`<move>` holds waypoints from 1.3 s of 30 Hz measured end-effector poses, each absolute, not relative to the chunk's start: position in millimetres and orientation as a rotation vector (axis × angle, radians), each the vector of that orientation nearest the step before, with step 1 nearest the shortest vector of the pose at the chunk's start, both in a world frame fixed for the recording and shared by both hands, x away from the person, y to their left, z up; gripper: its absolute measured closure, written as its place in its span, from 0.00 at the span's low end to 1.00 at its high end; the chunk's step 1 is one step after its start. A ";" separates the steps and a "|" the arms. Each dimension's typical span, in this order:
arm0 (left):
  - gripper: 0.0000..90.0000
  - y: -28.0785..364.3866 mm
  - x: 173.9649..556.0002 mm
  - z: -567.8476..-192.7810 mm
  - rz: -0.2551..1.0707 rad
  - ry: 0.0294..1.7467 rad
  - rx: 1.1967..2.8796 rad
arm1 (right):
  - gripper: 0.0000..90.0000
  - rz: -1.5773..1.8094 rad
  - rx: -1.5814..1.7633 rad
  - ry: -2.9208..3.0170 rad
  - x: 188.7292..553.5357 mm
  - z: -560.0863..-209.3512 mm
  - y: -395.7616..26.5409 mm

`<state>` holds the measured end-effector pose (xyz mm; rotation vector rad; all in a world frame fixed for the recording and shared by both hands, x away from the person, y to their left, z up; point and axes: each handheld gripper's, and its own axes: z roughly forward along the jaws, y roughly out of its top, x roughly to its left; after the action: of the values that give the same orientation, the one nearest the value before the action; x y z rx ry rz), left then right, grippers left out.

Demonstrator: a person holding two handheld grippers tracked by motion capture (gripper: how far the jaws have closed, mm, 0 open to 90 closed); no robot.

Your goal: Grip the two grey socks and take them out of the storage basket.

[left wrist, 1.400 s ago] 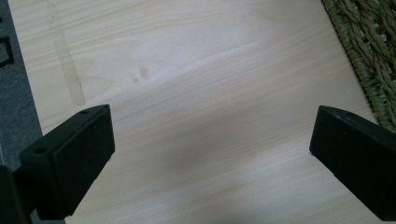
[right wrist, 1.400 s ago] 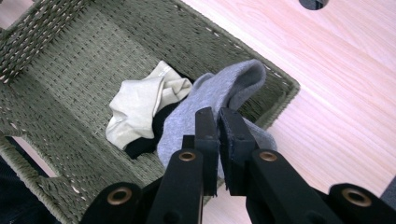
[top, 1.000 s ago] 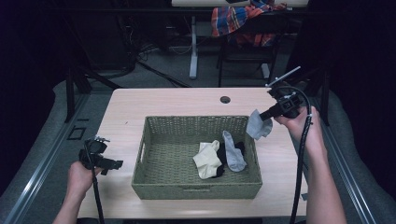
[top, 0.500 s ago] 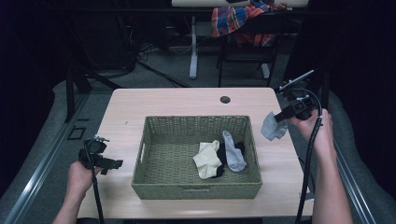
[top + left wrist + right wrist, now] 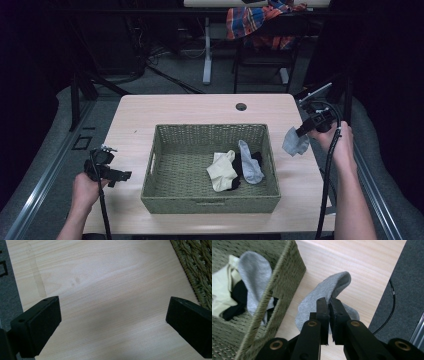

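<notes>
A grey sock (image 5: 295,143) (image 5: 325,293) hangs over the table just right of the woven basket (image 5: 165,197), pinched in my right gripper (image 5: 301,132) (image 5: 328,301), which is shut on it. Inside the basket lie a cream sock (image 5: 221,171) (image 5: 220,300), another grey sock (image 5: 248,160) (image 5: 254,271) and a black sock (image 5: 258,158) (image 5: 233,308). My left gripper (image 5: 122,176) (image 5: 112,322) is held low over the bare table left of the basket, jaws wide open with nothing between them.
The wooden table (image 5: 200,107) has a cable hole (image 5: 241,106) at its back middle. The basket wall (image 5: 197,272) is close by the left gripper. A black cable (image 5: 390,305) crosses grey floor beyond the table's right edge. Chairs and plaid cloth (image 5: 260,20) stand behind.
My right gripper has carried the grey sock out from over the basket's right rim to the right and lower, over the table. The left gripper has stayed still.
</notes>
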<state>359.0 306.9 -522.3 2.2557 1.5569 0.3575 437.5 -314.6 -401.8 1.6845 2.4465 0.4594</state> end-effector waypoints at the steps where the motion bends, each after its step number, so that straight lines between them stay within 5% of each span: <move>1: 0.00 306.9 358.9 -522.3 0.357 1.557 2.256 | 0.97 0.451 1.686 2.452 438.8 -404.5 -314.5; 39: 0.00 306.9 359.0 -522.1 0.359 1.553 2.263 | 0.93 0.218 1.787 2.532 464.1 -495.2 -316.6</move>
<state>359.0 306.9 -522.1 2.2625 1.5529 0.3587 464.1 -316.6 -495.2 1.7873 2.5316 0.2177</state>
